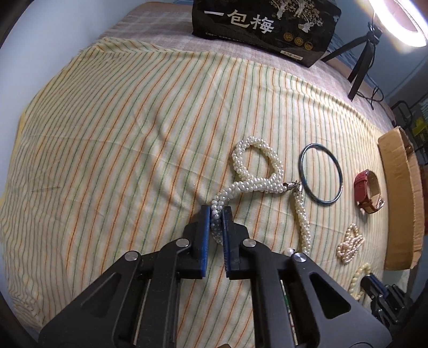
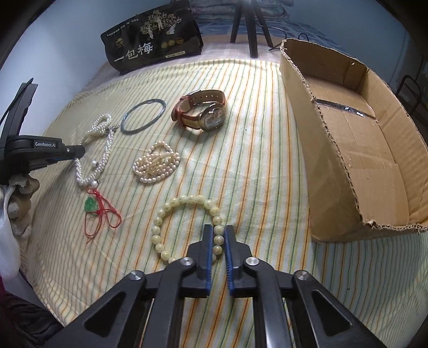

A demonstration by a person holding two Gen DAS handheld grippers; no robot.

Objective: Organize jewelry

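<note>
My left gripper (image 1: 217, 214) is shut on a white pearl necklace (image 1: 263, 171) that lies looped on the striped cloth; it also shows in the right wrist view (image 2: 100, 133). My right gripper (image 2: 218, 233) is shut on a cream bead bracelet (image 2: 171, 206) lying on the cloth. A dark bangle (image 2: 143, 115), a red-strapped watch (image 2: 203, 109), a small pearl bunch (image 2: 156, 166) and a green pendant on red cord (image 2: 92, 206) lie between them. An open cardboard box (image 2: 307, 133) stands at the right.
A black snack bag (image 2: 152, 45) stands at the back of the cloth. A black tripod (image 2: 250, 24) stands behind the box. The left gripper body (image 2: 40, 150) reaches in from the left edge. A ring light (image 1: 396, 24) glows at the upper right.
</note>
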